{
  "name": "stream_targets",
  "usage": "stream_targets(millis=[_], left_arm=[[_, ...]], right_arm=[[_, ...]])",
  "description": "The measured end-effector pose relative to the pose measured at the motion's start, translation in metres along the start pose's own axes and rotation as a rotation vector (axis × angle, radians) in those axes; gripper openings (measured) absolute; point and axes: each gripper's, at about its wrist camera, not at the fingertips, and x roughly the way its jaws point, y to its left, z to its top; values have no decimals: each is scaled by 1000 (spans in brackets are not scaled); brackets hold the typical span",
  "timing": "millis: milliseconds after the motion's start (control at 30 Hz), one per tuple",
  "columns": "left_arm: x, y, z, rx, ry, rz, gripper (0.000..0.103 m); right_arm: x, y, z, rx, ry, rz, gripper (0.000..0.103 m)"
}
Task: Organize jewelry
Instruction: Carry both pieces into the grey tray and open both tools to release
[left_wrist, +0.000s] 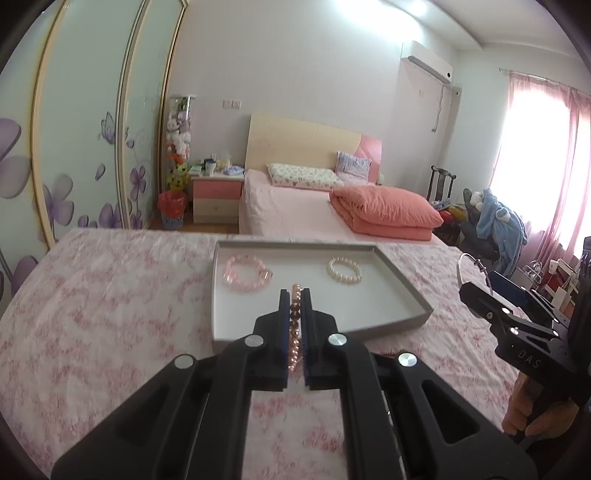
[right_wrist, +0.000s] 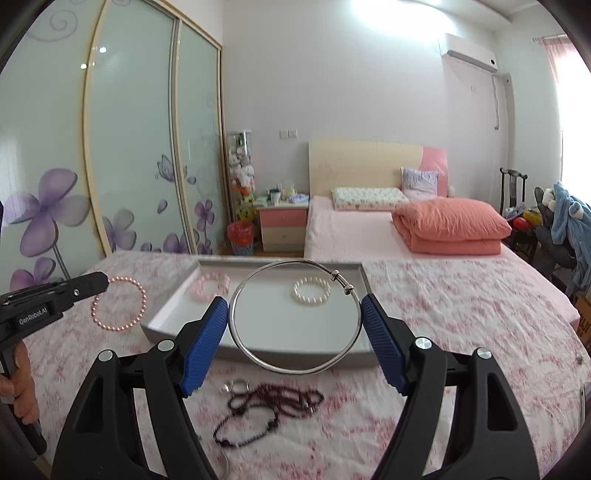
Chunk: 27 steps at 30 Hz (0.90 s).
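A grey tray (left_wrist: 406, 280) (right_wrist: 173, 299) lies on the pink floral bedspread. In it lie a pale pink bead bracelet (left_wrist: 246, 274) (right_wrist: 210, 285) and a white pearl bracelet (left_wrist: 344, 270) (right_wrist: 312, 290). My left gripper (left_wrist: 295, 295) (right_wrist: 105, 282) is shut on a pink pearl bracelet (left_wrist: 294, 325) (right_wrist: 118, 302), held above the tray's near left side. My right gripper (right_wrist: 295, 310) (left_wrist: 463, 288) is shut on a silver bangle (right_wrist: 295, 365) (left_wrist: 460, 264), held over the tray's near edge.
A dark bead necklace (right_wrist: 266, 406) and two small rings (right_wrist: 236, 386) lie on the bedspread before the tray. Beyond stand a bed with an orange quilt (left_wrist: 388, 210), a nightstand (left_wrist: 216, 192), sliding wardrobe doors (left_wrist: 92, 129) and a chair with clothes (left_wrist: 491, 218).
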Motion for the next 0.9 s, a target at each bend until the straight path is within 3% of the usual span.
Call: stream_targets(millis=[500,900], left_arm=[[36,-8,36,3,-41,15,7],[92,3,39,-19,14,38,7]], right_arm=[[30,-1,34,13,-86,-11,74],[87,-5,25,24,6,-35,74]])
